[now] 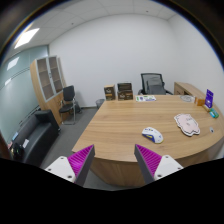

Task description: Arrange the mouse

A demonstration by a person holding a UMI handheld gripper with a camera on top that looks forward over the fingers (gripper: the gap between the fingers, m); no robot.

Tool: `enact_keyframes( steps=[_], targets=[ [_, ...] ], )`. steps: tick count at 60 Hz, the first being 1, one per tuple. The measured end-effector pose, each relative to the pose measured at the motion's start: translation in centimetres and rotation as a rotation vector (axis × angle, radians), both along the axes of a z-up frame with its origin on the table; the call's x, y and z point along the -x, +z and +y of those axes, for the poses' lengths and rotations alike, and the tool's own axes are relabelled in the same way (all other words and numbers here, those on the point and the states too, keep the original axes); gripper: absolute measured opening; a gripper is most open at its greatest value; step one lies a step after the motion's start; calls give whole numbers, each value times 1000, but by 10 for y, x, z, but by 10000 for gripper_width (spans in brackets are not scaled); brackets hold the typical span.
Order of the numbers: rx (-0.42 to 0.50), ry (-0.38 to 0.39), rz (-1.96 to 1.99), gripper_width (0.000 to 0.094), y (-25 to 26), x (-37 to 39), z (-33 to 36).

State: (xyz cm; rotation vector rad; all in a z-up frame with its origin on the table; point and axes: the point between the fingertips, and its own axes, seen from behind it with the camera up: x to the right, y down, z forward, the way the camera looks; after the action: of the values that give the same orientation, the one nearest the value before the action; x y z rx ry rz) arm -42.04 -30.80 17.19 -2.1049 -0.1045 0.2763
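Approach step: the gripper (115, 160) hangs above the near edge of the wooden table (110, 125), its 2 fingers apart and holding nothing. The white mouse (152, 134) lies beyond them, slightly right, near a mouse pad (187, 123). Next move probably requires advancing and lowering to straddle the mouse.
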Motion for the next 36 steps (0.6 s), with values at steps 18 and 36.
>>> enact_keyframes(
  steps=[18, 36],
  targets=[
    [52, -80, -60, 833, -65, -100, 51],
    [63, -38, -105, 830, -159, -154, 138]
  ],
)
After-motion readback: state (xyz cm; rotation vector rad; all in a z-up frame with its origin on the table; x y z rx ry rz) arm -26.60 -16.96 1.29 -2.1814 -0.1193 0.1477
